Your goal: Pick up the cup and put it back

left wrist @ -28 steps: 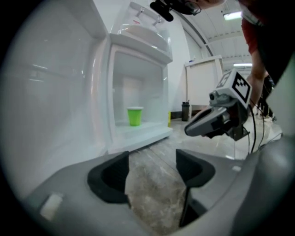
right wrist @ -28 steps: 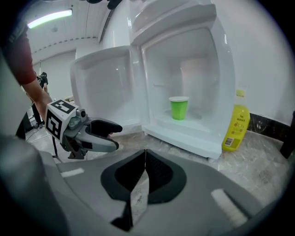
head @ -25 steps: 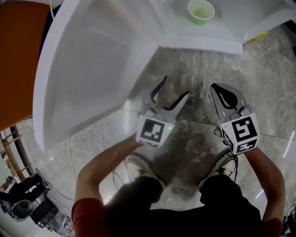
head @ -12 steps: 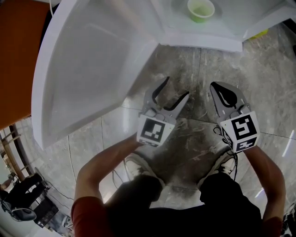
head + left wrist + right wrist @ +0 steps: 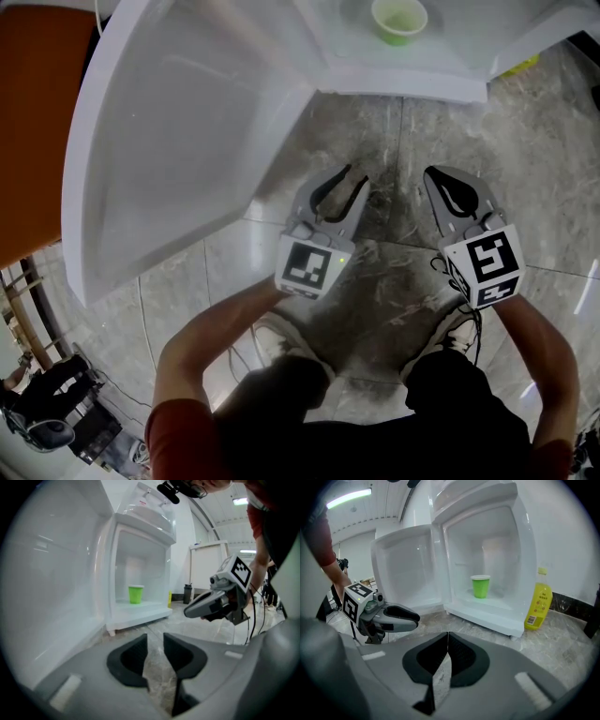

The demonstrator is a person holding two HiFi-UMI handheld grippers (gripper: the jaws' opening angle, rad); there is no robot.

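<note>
Cup point(image 5: 399, 19) sits in the fridge point(image 5: 403, 84); left tool's point(image 5: 357, 175) empty jaws just narrowed.

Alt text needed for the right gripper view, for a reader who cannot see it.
A green plastic cup stands upright inside an open white fridge, ahead of the right gripper, whose jaws are shut and empty. A yellow plastic bottle stands on the floor right of the fridge; at left hangs the left gripper, whose empty jaws have just been closing.
</note>
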